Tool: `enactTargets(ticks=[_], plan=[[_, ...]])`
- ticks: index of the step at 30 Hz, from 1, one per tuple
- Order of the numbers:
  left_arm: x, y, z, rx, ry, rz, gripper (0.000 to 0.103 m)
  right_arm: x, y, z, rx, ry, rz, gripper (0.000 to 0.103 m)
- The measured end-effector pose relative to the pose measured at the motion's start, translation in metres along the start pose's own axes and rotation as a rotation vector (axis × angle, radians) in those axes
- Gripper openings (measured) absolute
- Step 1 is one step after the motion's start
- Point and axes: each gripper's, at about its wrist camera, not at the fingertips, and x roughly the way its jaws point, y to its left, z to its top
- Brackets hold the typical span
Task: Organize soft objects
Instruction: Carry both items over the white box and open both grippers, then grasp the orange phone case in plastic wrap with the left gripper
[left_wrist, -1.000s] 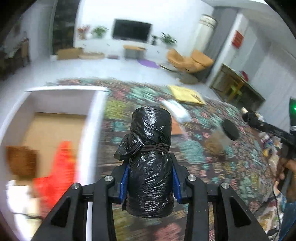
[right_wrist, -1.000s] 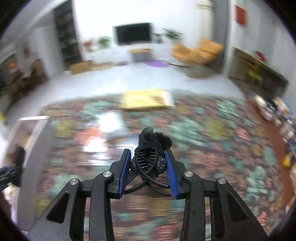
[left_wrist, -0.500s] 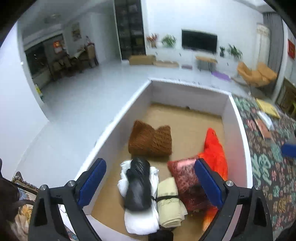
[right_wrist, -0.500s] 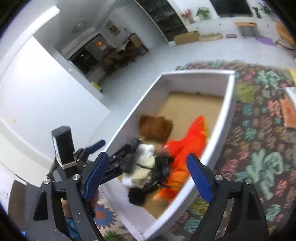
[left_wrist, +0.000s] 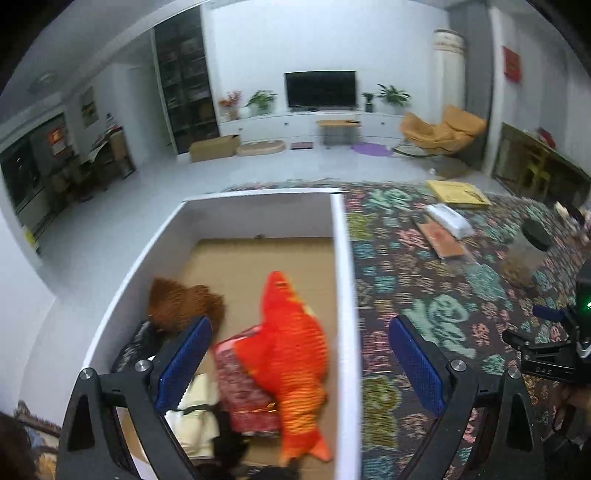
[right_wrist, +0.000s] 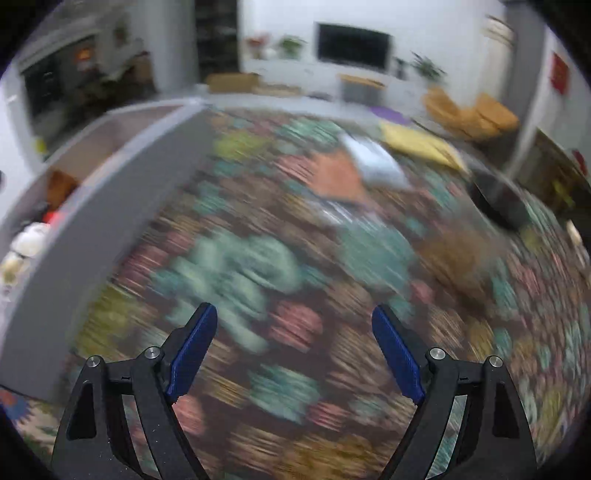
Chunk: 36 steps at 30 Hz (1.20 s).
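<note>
Both grippers have just let go of their loads: the left gripper (left_wrist: 298, 360) no longer holds the black bag roll (left_wrist: 135, 345), which now lies in the white box (left_wrist: 345, 295) beside the orange fish plush (left_wrist: 291, 354). The right gripper (right_wrist: 293, 349), jaws wide and empty, tilts down over the patterned cloth (right_wrist: 295, 258), apparently seeking another soft item.

white box (left_wrist: 345, 280): 1 | orange fish plush (left_wrist: 291, 354): 1 | brown fuzzy item (left_wrist: 181, 304): 1 | red patterned bundle (left_wrist: 242, 387): 1 | cream roll (left_wrist: 195, 417): 1 | black bag roll (left_wrist: 136, 343): 1 | black-lidded jar (left_wrist: 528, 247): 1 | yellow envelope (left_wrist: 458, 192): 1
</note>
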Motion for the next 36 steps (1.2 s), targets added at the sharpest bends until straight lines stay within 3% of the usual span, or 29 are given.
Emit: enactTargets(ticks=[6,11,17,19,24,30,36], plan=[[-0.007,-0.040,0.007,0.053,-0.013,-0.031,0.096,0.013,-0.071,-0.034,0.137,0.044,-0.120,0.088],[-0.012,-0.062,0.008,0.067,-0.015,-0.074,0.096,0.019,-0.102,-0.051,0.197,0.043,-0.197,0.088],[-0.001,-0.108,0.010,0.075,0.063,-0.247,0.096,0.017,-0.120,-0.068,0.270,-0.007,-0.139,0.089],[0.019,-0.131,0.015,0.068,0.118,-0.309,0.096,0.019,-0.119,-0.068,0.264,-0.013,-0.145,0.090],[0.084,-0.178,0.037,0.079,0.163,-0.356,0.096,0.020,-0.117,-0.069,0.263,-0.013,-0.152,0.090],[0.201,-0.216,0.073,0.132,0.234,-0.314,0.095,0.022,-0.117,-0.068,0.267,-0.013,-0.152,0.091],[0.272,-0.245,0.102,0.058,0.279,-0.346,0.095,0.023,-0.118,-0.068,0.269,-0.014,-0.149,0.091]])
